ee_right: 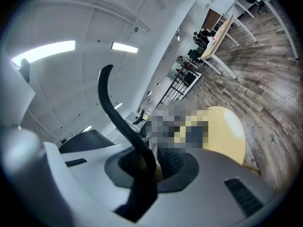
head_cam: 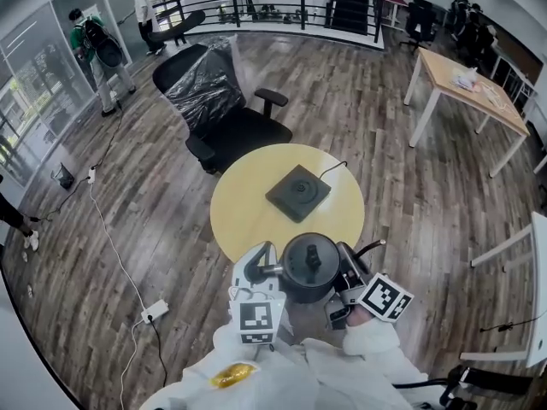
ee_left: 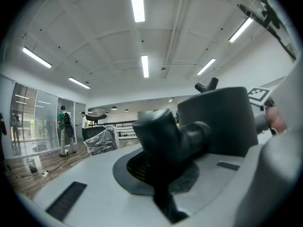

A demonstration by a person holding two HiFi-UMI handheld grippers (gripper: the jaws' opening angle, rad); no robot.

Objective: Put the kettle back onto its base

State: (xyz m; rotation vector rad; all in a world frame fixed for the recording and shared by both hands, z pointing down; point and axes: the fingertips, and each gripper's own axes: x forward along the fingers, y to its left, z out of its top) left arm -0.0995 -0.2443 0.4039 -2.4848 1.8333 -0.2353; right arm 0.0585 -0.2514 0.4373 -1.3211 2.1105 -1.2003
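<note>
A black kettle (head_cam: 309,266) hangs over the near edge of the round yellow table (head_cam: 248,207), carried between both grippers. My left gripper (head_cam: 272,270) is shut on its spout (ee_left: 163,136), with the dark kettle body (ee_left: 218,122) just to the right in the left gripper view. My right gripper (head_cam: 346,273) is shut on the thin curved handle (ee_right: 111,103), which runs up from between the jaws in the right gripper view. The square black base (head_cam: 297,192) lies at the middle of the table, beyond the kettle and apart from it, its cord (head_cam: 335,167) trailing off the far side.
An office chair (head_cam: 218,101) wrapped in plastic stands just behind the table. A wooden desk (head_cam: 466,79) is at the far right, a white table edge (head_cam: 537,289) at the near right. A power strip (head_cam: 155,311) with cables lies on the floor at left. People stand far left (head_cam: 98,49).
</note>
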